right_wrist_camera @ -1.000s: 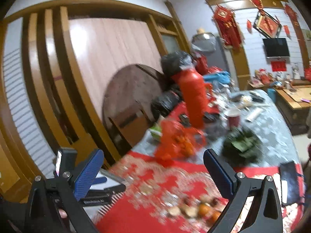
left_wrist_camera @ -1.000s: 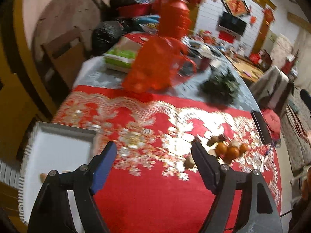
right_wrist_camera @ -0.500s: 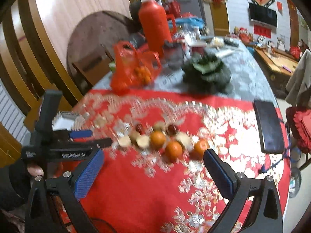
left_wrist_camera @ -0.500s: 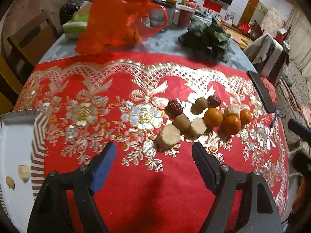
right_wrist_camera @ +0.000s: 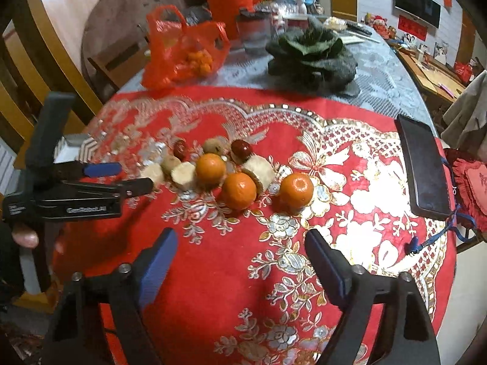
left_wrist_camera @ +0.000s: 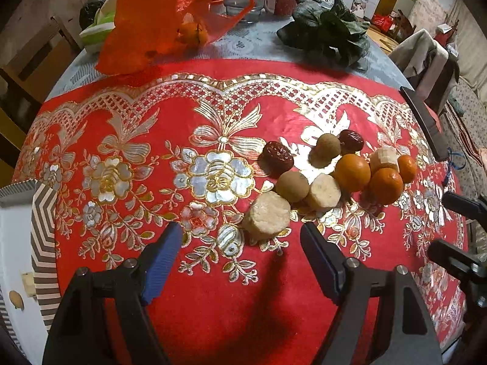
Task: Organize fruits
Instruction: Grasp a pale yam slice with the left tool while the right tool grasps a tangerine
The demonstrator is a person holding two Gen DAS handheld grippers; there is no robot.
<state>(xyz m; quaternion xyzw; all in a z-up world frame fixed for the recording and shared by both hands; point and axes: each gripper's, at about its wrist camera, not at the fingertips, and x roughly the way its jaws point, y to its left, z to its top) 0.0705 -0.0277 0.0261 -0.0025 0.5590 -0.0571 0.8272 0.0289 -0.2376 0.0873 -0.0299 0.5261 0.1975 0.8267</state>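
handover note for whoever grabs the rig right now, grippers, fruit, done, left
Left gripper: open, empty, hanging just short of the nearest banana slice.
Right gripper: jaws closing, nothing between them, short of the oranges.
Fruit: three oranges, pale banana slices, two red dates and two brownish round fruits clustered on the red tablecloth.
White tray at the left edge holds only a few small bits.
Done: nothing from the cluster sorted.
Left: the whole cluster still to move, probably to the tray.
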